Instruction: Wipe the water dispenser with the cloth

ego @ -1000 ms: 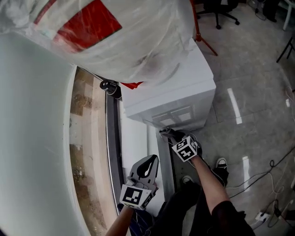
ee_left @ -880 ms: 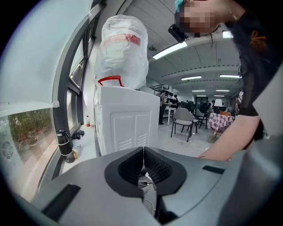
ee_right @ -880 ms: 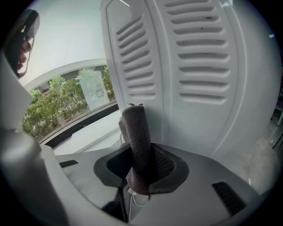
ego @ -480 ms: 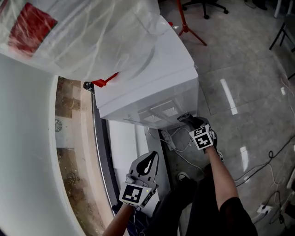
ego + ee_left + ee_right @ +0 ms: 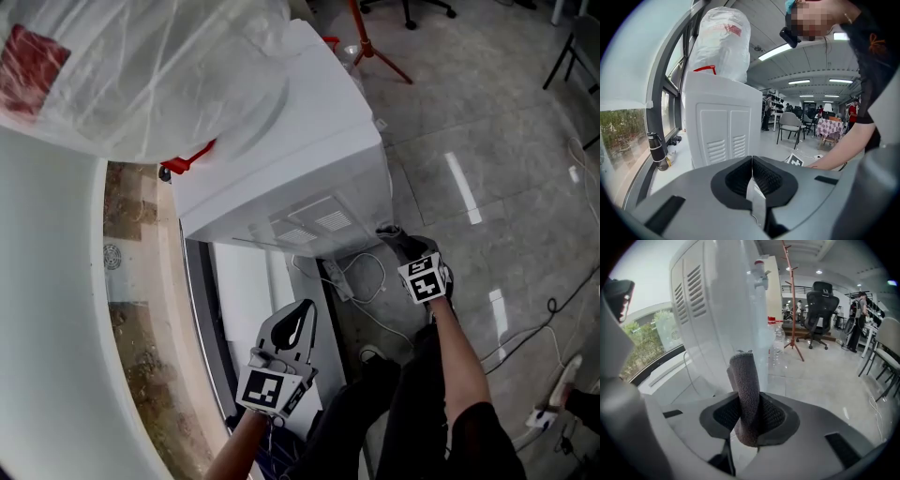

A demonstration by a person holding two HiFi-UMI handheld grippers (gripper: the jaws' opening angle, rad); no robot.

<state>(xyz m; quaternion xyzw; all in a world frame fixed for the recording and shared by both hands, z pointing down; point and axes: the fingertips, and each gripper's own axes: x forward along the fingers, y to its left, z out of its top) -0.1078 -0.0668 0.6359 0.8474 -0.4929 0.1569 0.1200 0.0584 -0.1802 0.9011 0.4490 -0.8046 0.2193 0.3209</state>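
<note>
The white water dispenser (image 5: pixel 281 159) stands by the window, its rear vented panel (image 5: pixel 722 126) facing me. A clear plastic bag covers the bottle (image 5: pixel 141 66) on top. My right gripper (image 5: pixel 398 239) is at the dispenser's lower right rear corner, shut on a rolled grey cloth (image 5: pixel 746 394) that sticks up between the jaws, close to the dispenser's side wall (image 5: pixel 717 310). My left gripper (image 5: pixel 291 328) hangs lower left, away from the dispenser; its jaws meet with nothing between them (image 5: pixel 752 161).
A power strip with a white cable (image 5: pixel 342 281) lies on the floor behind the dispenser. A dark flask (image 5: pixel 656 150) stands on the window sill. A red coat stand (image 5: pixel 370 42), an office chair (image 5: pixel 820 305) and plastic bottles (image 5: pixel 778 341) are beyond.
My right gripper with the cloth has moved right, from the middle of the rear panel to the dispenser's right rear corner. The left gripper has barely moved.
</note>
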